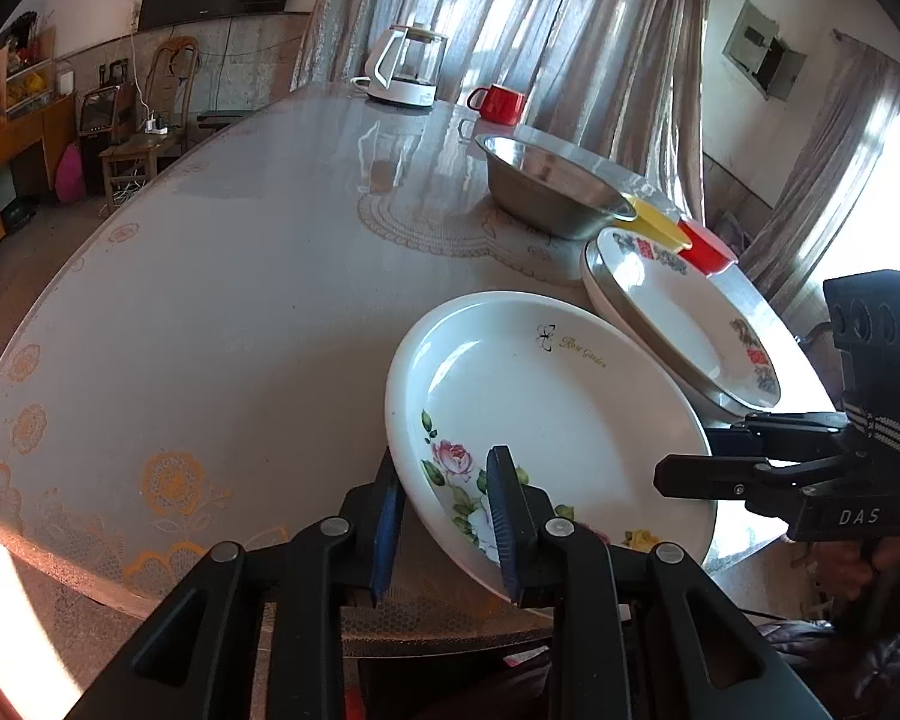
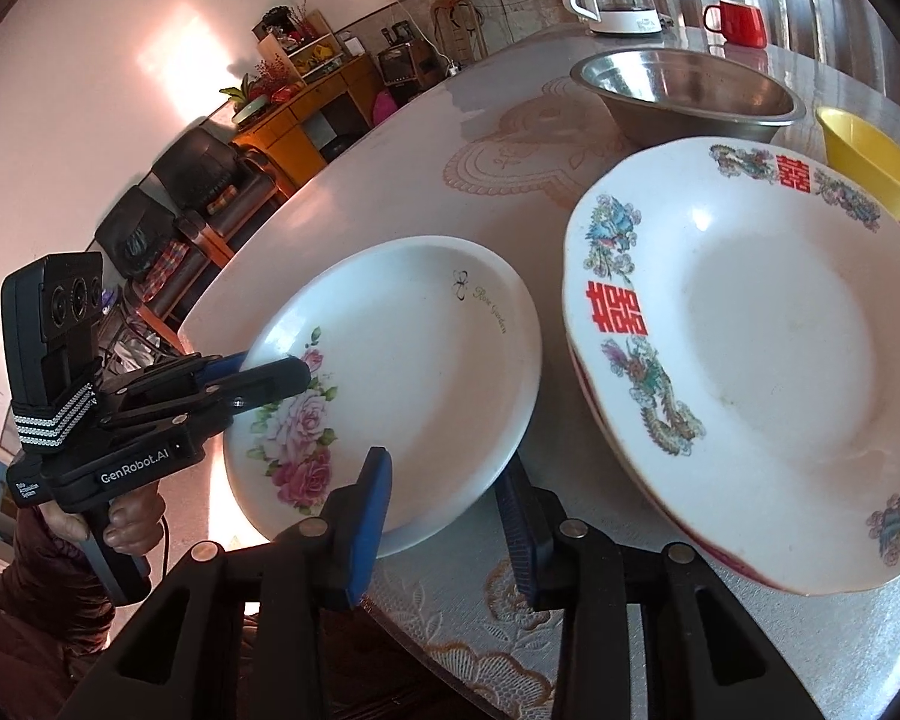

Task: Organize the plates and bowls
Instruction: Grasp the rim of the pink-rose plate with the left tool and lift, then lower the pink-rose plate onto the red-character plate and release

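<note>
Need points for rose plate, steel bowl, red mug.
rose plate (image 1: 546,396), left wrist view, bare white centre.
steel bowl (image 2: 684,84), right wrist view, inner wall.
red mug (image 1: 501,103), left wrist view, side of body.

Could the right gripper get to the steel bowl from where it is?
Probably, but not straight ahead: the right gripper straddles the rose plate's rim, and the dragon-pattern plate lies before the steel bowl.

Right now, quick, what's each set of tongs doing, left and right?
Left tongs: closed on the near rim of the rose plate, which sits tilted.
Right tongs: open around the plate's other edge, not clamped.
</note>
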`<state>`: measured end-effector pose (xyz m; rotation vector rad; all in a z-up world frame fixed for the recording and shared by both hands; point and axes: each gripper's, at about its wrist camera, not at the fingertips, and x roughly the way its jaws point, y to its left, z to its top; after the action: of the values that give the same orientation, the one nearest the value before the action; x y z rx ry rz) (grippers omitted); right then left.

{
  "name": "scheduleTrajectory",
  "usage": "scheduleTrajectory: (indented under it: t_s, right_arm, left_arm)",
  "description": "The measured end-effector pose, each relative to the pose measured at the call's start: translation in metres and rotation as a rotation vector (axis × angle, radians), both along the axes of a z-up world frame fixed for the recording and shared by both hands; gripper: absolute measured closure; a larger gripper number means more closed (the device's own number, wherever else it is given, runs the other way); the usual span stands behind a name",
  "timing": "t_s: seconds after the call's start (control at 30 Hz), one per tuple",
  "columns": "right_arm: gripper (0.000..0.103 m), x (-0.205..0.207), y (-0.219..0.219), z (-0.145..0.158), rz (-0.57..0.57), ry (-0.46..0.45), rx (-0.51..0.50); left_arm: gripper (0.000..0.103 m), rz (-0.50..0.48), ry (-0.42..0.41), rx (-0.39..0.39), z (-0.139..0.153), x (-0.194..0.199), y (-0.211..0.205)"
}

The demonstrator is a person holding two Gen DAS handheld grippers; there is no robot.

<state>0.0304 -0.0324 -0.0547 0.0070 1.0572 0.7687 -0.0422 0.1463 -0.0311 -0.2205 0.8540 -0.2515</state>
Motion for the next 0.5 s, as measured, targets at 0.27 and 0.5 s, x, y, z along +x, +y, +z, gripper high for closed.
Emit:
scheduleTrajectory:
  t_s: [0.27,0.5]
  right_arm:
    - [0.073,0.006,0.000,0.007,-0.007,-0.034,-0.001]
    - [0.073,0.008,-0.012,0.015,-0.038,-0.050,0.035]
  left_arm:
    - [0.077,-0.016,-0.052,-0.005,0.012,-0.005,0.001]
    - [0.077,-0.027,-0.076,-0.002,0.021,0.001,-0.005]
